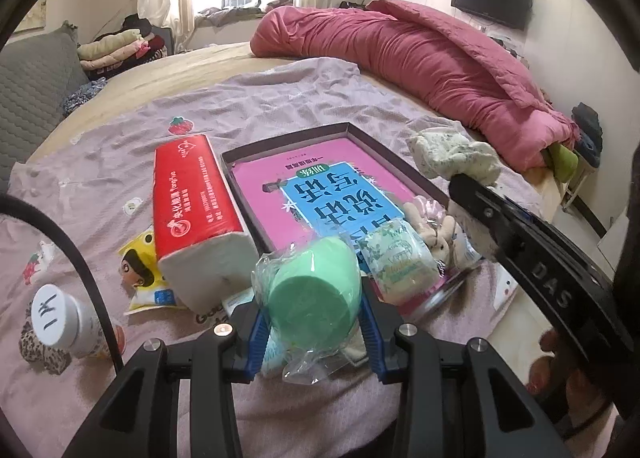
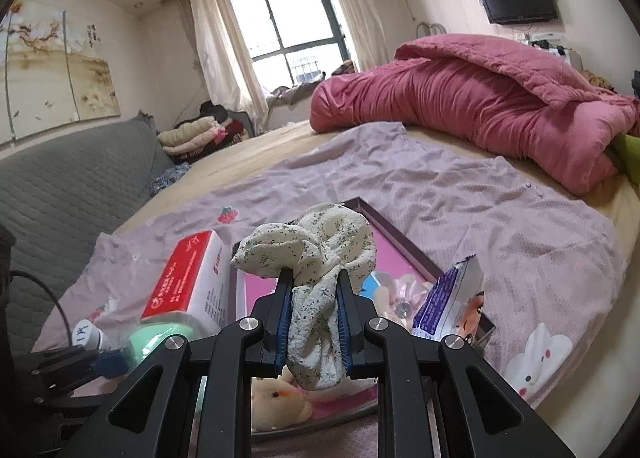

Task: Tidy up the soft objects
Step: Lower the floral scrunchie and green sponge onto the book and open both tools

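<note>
Both hand-held grippers are loaded. The left hand-held gripper (image 1: 314, 322), black-framed with blue ribbed pads, is partly closed on a mint-green, egg-shaped sponge in crinkly clear plastic wrap (image 1: 310, 284), pressing it from both sides low over the bed. The right hand-held gripper (image 2: 314, 322) is clamped nearly shut on a cream fabric scrunchie with a small dark floral print (image 2: 316, 254), whose puckered cloth bulges above and below the pads.

Ahead lies a shallow rectangular tray with a dark purple rim (image 1: 280, 140) on a wrinkled lilac sheet with cartoon prints (image 1: 280, 98). Inside it is a glossy pink and blue book cover (image 1: 320, 194); at the tray's 5 o'clock corner sit a pale green wrapped packet (image 1: 396, 266) and a small beige plush toy (image 1: 438, 242).

At 9 o'clock of the tray, the left wrist view shows a red and white soft pack of tissues (image 1: 196, 214), a yellow cartoon-printed packet (image 1: 140, 270) partly under it, and a white-capped bottle (image 1: 60, 320) beside a leopard-print scrunchie (image 1: 40, 354). Only the right wrist view shows a purple and white foil packet (image 2: 452, 298) at the tray's 3 o'clock edge, and a cream plush animal (image 2: 276, 398) beneath its fingers. A rumpled, quilted dusky-pink duvet (image 1: 420, 58) lies across the bed at 1 o'clock.
</note>
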Demonstrator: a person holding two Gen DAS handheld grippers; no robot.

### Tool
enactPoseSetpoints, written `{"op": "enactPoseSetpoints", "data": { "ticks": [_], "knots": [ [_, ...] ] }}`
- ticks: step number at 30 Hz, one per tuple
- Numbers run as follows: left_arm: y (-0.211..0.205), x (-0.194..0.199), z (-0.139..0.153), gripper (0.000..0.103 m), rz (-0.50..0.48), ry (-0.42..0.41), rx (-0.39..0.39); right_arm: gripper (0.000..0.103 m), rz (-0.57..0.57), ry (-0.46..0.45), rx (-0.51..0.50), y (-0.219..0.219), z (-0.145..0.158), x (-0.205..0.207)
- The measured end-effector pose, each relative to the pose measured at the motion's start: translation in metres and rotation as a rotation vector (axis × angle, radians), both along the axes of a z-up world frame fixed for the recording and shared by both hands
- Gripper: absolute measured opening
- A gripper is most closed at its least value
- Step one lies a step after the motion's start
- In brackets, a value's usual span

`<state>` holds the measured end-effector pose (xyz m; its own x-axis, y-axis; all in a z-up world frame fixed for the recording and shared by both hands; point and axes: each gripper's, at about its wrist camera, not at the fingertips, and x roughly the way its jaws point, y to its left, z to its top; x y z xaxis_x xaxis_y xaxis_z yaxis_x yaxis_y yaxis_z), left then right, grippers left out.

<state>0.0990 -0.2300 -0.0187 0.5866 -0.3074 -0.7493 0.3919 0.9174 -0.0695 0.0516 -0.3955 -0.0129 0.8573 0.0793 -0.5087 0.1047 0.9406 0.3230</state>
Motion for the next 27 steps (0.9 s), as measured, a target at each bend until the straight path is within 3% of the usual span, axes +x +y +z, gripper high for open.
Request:
{"op": "enactPoseSetpoints", "data": {
  "ticks": [14, 27],
  "knots": [
    [-0.031, 0.035, -0.028, 0.041, -0.033, 0.064, 0.015, 0.021, -0.036, 0.029, -0.029, -0.005, -0.005, 0.007],
    [-0.035, 0.045, -0.041, 0.041, -0.052, 0.086, 0.003, 0.021, -0.051, 0.123, -0.040, -0.009, -0.020, 0.023]
  ]
}}
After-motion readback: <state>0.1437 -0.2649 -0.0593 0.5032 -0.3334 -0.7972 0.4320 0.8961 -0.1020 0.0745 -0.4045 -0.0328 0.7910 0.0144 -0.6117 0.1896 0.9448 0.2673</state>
